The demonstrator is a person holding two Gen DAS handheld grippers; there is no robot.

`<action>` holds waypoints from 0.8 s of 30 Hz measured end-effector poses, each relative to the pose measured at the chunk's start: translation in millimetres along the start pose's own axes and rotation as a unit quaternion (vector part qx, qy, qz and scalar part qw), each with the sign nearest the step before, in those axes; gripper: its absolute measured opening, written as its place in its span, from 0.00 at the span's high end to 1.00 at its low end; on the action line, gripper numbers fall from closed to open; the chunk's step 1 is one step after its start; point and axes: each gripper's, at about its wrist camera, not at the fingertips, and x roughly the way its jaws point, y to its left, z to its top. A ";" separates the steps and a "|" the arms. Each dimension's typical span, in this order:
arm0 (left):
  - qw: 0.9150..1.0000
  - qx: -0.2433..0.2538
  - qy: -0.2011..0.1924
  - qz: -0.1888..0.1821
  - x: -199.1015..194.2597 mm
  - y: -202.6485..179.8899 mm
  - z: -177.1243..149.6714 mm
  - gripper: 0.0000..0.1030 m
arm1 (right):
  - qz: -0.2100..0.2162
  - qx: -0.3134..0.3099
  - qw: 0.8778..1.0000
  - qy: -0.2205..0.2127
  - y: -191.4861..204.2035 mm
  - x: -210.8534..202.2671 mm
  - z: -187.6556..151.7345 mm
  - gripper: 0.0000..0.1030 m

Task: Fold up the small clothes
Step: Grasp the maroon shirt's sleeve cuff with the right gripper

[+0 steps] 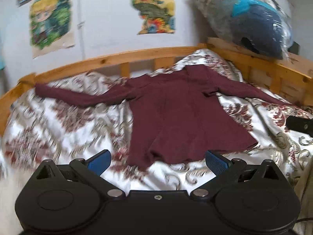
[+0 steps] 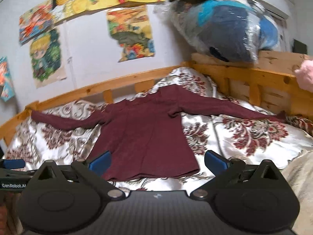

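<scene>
A small maroon long-sleeved top [image 1: 176, 115] lies flat on the bed, both sleeves spread out to the sides, hem toward me. My left gripper [image 1: 158, 161] hovers open just short of the hem, its blue pads [image 1: 99, 161] wide apart and empty. In the right wrist view the same top [image 2: 144, 137] fills the middle, and my right gripper [image 2: 157, 161] stands open near the hem's right corner, nothing between its pads [image 2: 215, 161]. The left gripper's blue fingertip [image 2: 13, 163] shows at the far left edge of that view. The right gripper's black body [image 1: 299, 125] shows at the right edge.
A floral white-and-red bedspread [image 2: 254, 135] covers the bed. A wooden rail [image 1: 109, 60] runs along the far side and a wooden headboard [image 2: 264, 82] at the right. A plastic-wrapped blue bundle [image 2: 225, 29] rests on the headboard. Posters hang on the wall [image 1: 105, 19].
</scene>
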 end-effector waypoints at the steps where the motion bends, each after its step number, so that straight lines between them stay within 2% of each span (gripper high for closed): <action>1: 1.000 0.003 -0.001 -0.008 3.2 1.1 10.2 0.01 | -0.005 0.007 1.000 -0.008 -5.8 -2.8 7.5 0.00; 5: 0.999 0.005 -0.007 -0.036 21.4 8.5 54.8 0.01 | -0.042 0.032 0.998 -0.044 -36.6 -14.8 41.3 0.00; 8: 0.999 0.008 -0.010 -0.031 47.9 12.2 84.7 0.01 | -0.086 0.041 0.994 -0.062 -71.9 -15.4 70.1 0.00; 12: 1.000 0.012 -0.005 -0.017 96.1 13.1 112.6 0.01 | -0.151 0.079 0.984 -0.059 -124.9 4.0 95.6 0.00; 15: 1.000 -0.003 0.019 -0.011 137.3 12.5 126.9 0.01 | -0.200 0.156 0.966 -0.042 -163.6 29.5 103.5 0.01; 19: 0.998 -0.031 0.046 -0.034 182.2 10.7 135.6 0.01 | -0.240 0.232 0.942 -0.018 -202.2 68.1 105.6 0.10; 24: 0.998 -0.023 0.050 -0.033 218.4 4.1 120.0 0.01 | -0.314 0.277 0.908 -0.005 -228.9 122.3 99.8 0.12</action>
